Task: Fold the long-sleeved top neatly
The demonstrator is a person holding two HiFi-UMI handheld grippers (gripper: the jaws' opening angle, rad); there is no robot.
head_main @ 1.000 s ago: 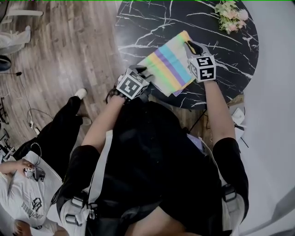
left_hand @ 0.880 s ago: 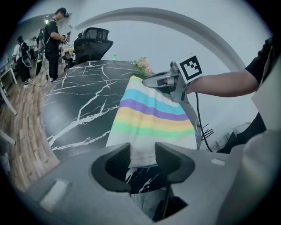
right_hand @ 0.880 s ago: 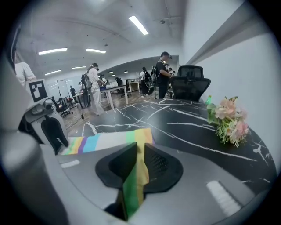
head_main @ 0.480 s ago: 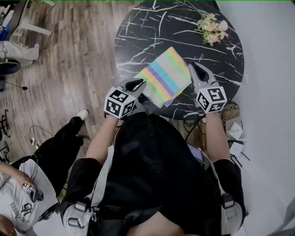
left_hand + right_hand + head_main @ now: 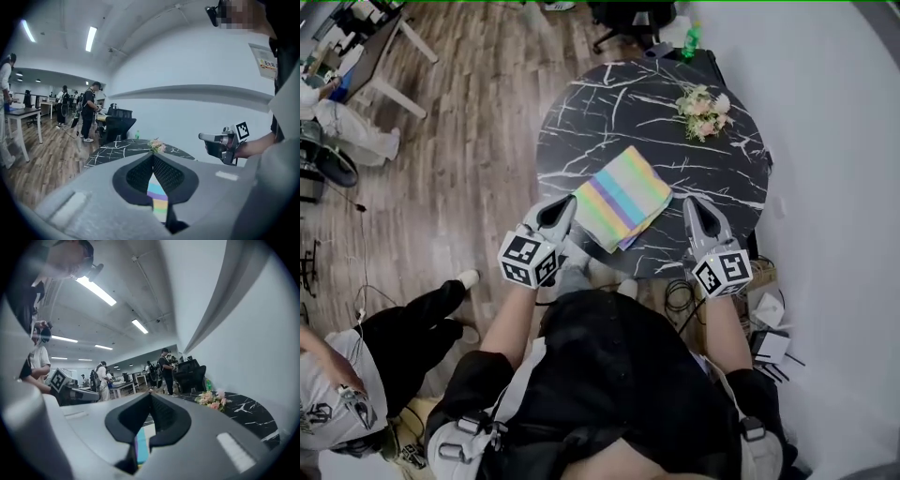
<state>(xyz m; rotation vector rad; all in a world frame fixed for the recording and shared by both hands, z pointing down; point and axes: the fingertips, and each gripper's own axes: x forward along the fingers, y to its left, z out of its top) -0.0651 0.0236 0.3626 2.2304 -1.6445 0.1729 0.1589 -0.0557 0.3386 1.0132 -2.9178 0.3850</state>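
Left gripper (image 5: 565, 204): jaws have just closed and are pressed together, nothing between them. In its own view the pads meet, and only the striped cloth lying on the table shows through the gap below. It hangs at the near-left edge of the table (image 5: 581, 122), just beside the top's corner and not touching it.

Long-sleeved top (image 5: 622, 195): it lies on the black marbled table, towards the near edge, folded into a compact rectangle of pastel stripes. It sits skewed to the table edge. No sleeve hangs loose that we can see. A lilac layer peeks out slightly along the near-right edge.

Right gripper (image 5: 694, 202): same story. Its jaws have just closed, pads together and empty. It is at the near-right edge, clear of the cloth.

Flowers (image 5: 703, 100) are at the far right of the table, well apart from the top.

Our read is that folding is essentially done and both tools are off the garment. If anything is left, it's a tidy-up. One jaw pair would have to spread again and nudge or pinch that lilac edge flush without dragging the stack open.

Writing: nothing readable. We see only the square markers on the gripper cubes. A bystander's white shirt (image 5: 337, 412) carries print too small to make out.
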